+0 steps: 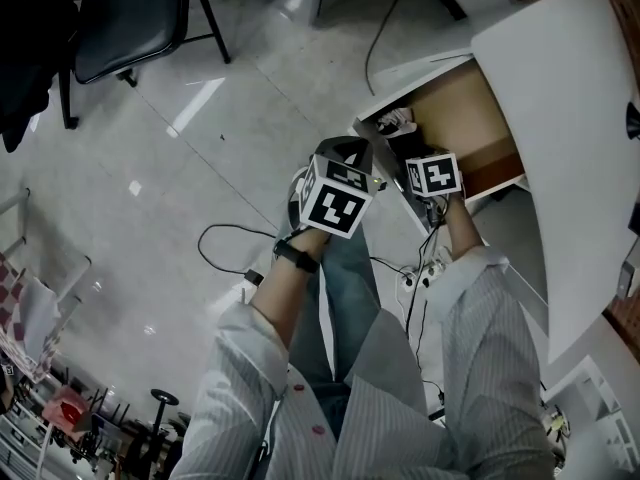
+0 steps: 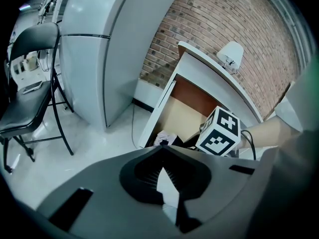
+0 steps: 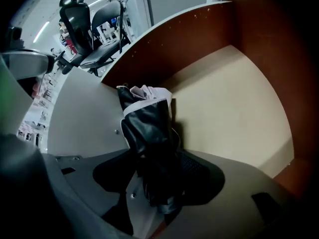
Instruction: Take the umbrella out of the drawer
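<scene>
A folded black umbrella (image 3: 148,128) with a pale band and whitish fabric at its far end lies in the open drawer (image 3: 239,108), against its left wall. My right gripper (image 3: 159,158) points down into the drawer and stands open, with the umbrella's near end between its jaws. In the head view the right gripper (image 1: 430,180) hangs over the drawer (image 1: 470,103), where the umbrella (image 1: 397,121) shows at the front corner. My left gripper (image 1: 345,158) is held beside it, outside the drawer, jaws together and empty. From the left gripper (image 2: 162,149) view the umbrella (image 2: 167,139) peeks out of the drawer.
A white desk top (image 1: 560,118) overhangs the drawer on the right. Cables (image 1: 225,233) and a power strip (image 1: 415,280) lie on the tiled floor near my legs. A black folding chair (image 1: 130,18) stands at the far left. A rounded white cabinet (image 2: 94,44) and a brick wall (image 2: 234,19) stand behind.
</scene>
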{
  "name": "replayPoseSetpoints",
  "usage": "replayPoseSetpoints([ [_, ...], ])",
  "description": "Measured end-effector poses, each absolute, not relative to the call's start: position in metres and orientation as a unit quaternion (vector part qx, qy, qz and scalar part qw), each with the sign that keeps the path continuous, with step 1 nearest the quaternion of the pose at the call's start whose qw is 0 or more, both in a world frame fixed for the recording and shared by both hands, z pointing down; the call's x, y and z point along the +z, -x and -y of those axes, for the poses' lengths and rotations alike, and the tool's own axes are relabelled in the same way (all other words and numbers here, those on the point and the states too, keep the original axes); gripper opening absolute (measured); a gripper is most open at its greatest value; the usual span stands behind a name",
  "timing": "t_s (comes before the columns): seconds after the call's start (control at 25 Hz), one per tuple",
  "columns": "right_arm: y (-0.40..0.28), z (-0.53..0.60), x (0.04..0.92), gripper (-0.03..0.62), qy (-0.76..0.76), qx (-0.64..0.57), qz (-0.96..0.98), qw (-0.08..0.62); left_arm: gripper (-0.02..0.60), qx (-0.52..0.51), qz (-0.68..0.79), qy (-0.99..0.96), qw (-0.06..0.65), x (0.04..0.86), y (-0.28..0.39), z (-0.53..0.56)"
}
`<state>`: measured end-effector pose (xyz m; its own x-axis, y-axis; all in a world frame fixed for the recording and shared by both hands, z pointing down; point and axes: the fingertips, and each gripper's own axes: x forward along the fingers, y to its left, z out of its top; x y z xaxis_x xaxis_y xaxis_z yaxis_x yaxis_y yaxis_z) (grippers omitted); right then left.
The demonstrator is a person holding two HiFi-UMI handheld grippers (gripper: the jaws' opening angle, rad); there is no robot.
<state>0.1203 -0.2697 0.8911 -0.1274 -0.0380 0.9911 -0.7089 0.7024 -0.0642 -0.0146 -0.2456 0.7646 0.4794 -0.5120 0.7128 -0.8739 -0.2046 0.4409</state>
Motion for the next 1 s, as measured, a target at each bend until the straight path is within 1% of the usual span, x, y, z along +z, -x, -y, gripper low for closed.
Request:
replayPoseSetpoints([
  [0.36,-0.122,0.274,0.905,0.264,-0.239,0.285,0.694,0.616,0.009,0.21,0.473,-0.741,0.429,0.77,0.02,0.245],
  [0.56,-0.122,0.273,0.908,0.247,-0.217,0.293,0.689,0.626,0.009,0.207,0.475,-0.739,0.43,0.77,0.019,0.244],
  [0.76,-0.119,0.271,0.906,0.222,-0.221,0.26,0.691,0.637,0.009,0.215,0.479,-0.742,0.417,0.767,0.026,0.243],
  [1.0,-0.117,0.27,0.896,0.212,-0.238,0.24,0.692,0.638,0.009,0.221,0.478,-0.744,0.412,0.757,0.028,0.24],
])
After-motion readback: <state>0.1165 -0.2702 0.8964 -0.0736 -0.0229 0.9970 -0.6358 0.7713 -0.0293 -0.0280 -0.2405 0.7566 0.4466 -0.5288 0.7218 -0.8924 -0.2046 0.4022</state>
